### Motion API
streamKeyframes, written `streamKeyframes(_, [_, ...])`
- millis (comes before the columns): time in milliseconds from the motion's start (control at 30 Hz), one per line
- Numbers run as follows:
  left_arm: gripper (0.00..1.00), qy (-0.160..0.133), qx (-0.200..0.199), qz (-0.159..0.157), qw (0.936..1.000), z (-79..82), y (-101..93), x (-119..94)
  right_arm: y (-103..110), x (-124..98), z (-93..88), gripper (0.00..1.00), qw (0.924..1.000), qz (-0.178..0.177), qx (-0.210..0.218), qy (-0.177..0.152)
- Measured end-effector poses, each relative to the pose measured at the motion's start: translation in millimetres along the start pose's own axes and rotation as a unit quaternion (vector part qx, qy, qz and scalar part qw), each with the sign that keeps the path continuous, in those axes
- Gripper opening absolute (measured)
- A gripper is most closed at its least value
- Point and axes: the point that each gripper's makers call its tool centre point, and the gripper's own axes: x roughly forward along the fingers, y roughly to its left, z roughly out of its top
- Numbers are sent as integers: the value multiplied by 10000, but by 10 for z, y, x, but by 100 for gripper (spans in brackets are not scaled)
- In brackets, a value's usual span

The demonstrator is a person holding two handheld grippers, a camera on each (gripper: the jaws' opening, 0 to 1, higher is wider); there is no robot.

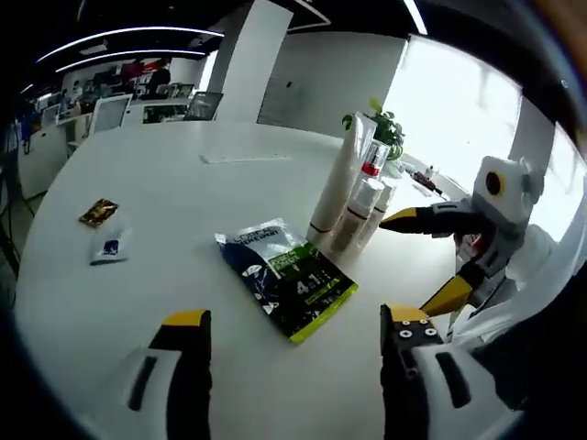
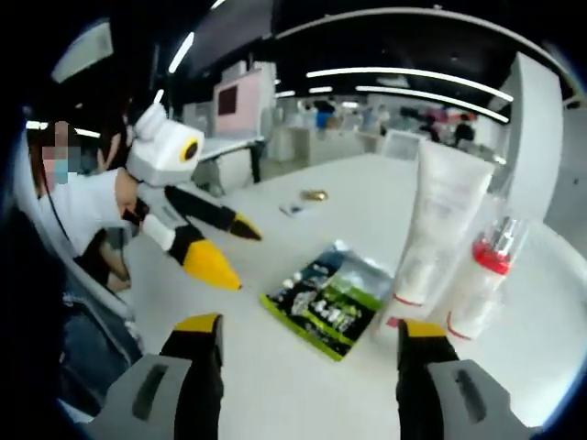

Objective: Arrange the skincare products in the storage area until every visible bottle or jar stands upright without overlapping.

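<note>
The left tool (image 1: 293, 330) rises from the bottom of the left gripper view with its yellow-tipped jaws spread wide and nothing between them, hovering over the white table (image 1: 165, 183). Just beyond the jaws, at the centre of the frame, a dark sachet with green print (image 1: 285, 278) lies flat on the table. Behind it, right of centre, a tall white tube (image 1: 337, 179) stands upright, with a spray bottle with a red collar (image 1: 367, 179) touching or just beside it on its right. At the left of the frame lie a small gold packet (image 1: 98, 213) and a small white packet (image 1: 110, 246), near each other and well apart from the bottles. The right tool (image 1: 438, 261) comes in from the right edge, jaws open and empty. In the right gripper view that tool (image 2: 310, 335) shows at the bottom, jaws wide, empty above the table, with the sachet (image 2: 332, 298) just beyond, the tube (image 2: 438, 220) and the red-collared bottle (image 2: 486, 275) upright at the right, and the left tool (image 2: 235, 249) open at the left.
</note>
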Motion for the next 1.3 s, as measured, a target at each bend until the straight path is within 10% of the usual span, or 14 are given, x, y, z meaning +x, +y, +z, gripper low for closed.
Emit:
streamKeyframes(567, [85, -133, 267, 21, 9996, 108, -98, -395, -124, -218, 120, 99, 9995, -175, 244, -97])
streamKeyframes(1300, [95, -249, 48, 505, 9984, 56, 134, -862, -291, -327, 189, 100, 9993, -285, 231, -35])
